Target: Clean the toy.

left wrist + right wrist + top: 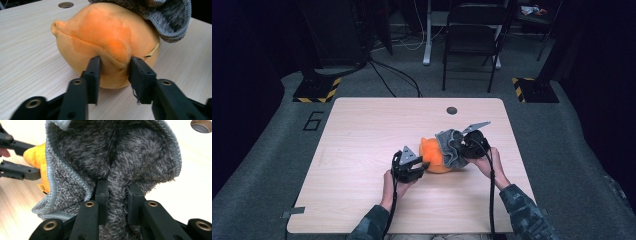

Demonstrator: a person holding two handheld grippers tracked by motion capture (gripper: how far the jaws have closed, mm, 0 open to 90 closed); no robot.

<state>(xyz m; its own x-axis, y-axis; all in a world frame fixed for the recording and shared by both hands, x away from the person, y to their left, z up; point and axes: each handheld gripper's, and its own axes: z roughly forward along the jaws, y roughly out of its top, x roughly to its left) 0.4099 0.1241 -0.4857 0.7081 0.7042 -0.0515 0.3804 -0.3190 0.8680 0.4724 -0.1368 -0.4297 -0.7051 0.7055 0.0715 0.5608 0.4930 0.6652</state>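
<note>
Left gripper pinches orange plush; right gripper clamps grey hat, plush top hidden

In the right gripper view the grey fleece cloth covers most of the orange plush toy, leaving a sliver at the frame's left. The toy's small tag is too blurred to read. In the left gripper view the cloth runs off the upper right edge.
</note>
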